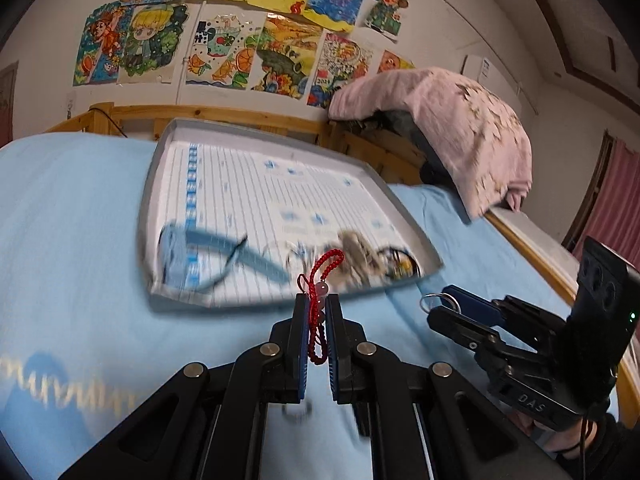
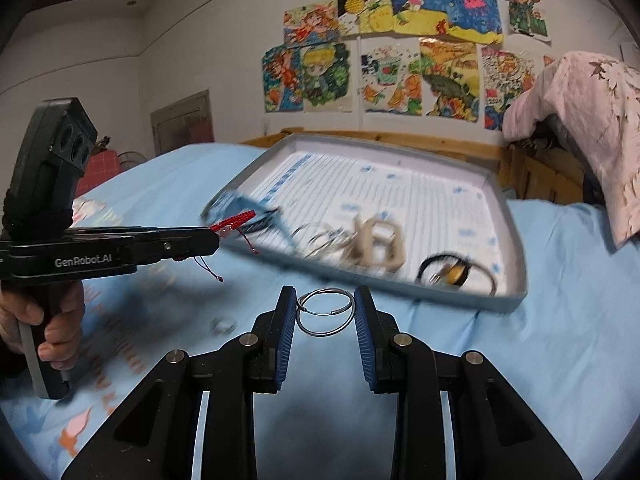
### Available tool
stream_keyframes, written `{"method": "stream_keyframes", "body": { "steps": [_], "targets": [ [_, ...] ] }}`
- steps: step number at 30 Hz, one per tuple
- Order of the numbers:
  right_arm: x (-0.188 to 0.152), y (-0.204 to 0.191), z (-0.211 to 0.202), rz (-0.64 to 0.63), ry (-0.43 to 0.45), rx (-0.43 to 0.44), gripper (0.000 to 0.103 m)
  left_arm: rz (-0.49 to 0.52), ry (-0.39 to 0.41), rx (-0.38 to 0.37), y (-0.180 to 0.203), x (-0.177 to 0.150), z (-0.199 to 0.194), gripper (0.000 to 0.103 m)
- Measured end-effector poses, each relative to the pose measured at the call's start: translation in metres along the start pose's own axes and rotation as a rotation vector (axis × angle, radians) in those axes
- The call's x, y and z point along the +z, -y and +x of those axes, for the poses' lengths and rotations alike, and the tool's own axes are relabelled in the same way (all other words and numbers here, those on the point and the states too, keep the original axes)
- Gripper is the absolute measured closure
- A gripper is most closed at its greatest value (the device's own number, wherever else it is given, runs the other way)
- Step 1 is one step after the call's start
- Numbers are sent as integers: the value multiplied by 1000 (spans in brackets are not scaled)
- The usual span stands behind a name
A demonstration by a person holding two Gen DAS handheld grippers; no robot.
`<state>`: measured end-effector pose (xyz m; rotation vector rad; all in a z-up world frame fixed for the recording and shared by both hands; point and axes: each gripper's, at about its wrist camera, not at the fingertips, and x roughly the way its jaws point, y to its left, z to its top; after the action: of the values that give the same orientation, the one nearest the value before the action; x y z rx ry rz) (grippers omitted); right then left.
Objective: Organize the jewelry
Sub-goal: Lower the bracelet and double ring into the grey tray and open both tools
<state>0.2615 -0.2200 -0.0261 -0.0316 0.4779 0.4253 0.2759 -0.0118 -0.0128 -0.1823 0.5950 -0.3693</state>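
Observation:
My left gripper (image 1: 318, 308) is shut on a red braided bracelet (image 1: 320, 280) with pale beads, held above the blue bedsheet just short of the grey tray (image 1: 160, 160). In the right wrist view the left gripper (image 2: 216, 236) shows at the left with the red bracelet (image 2: 234, 222). My right gripper (image 2: 325, 312) is shut on a pair of silver hoop rings (image 2: 326, 312), held across the pads. The right gripper (image 1: 434, 306) and its rings (image 1: 438, 300) also show in the left wrist view. The tray (image 2: 516, 240) holds a blue band (image 1: 236, 252), a beige piece (image 2: 378, 246) and a black cord ring (image 2: 456, 272).
The tray lies on a bed with a light blue sheet (image 1: 72, 220). A small silver ring (image 2: 224, 325) lies on the sheet. A wooden headboard (image 1: 224, 114) and a pink blanket pile (image 1: 460, 128) stand behind the tray. Drawings cover the wall.

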Motion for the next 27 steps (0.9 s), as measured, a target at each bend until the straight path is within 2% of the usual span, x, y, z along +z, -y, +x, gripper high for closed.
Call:
{"method": "stream_keyframes", "body": {
  "steps": [4,8,12,17,24,26,27],
  "targets": [
    [24,23,15,31,41,-54,77,-15,23,-4,-3,19,26,95],
    [37,41,38,56,44,-107,77,-12,18,-1,-4,28,52,95],
    [35,51,61,70,20,-143,77,-10,-11,-3,-5,25,71,95],
    [26,57,77,100,-16,-141,77,-4,-44,15,-7,16,85,95],
    [20,62,90,122,-58,-152,76,-1,-54,33,-7,15,86,95],
    [19,64,90,127,-61,-158,75,5,-57,43,-6,15,86,94],
    [19,64,89,131,-56,-159,71,8,-59,52,-4,15,85,93]
  ]
}}
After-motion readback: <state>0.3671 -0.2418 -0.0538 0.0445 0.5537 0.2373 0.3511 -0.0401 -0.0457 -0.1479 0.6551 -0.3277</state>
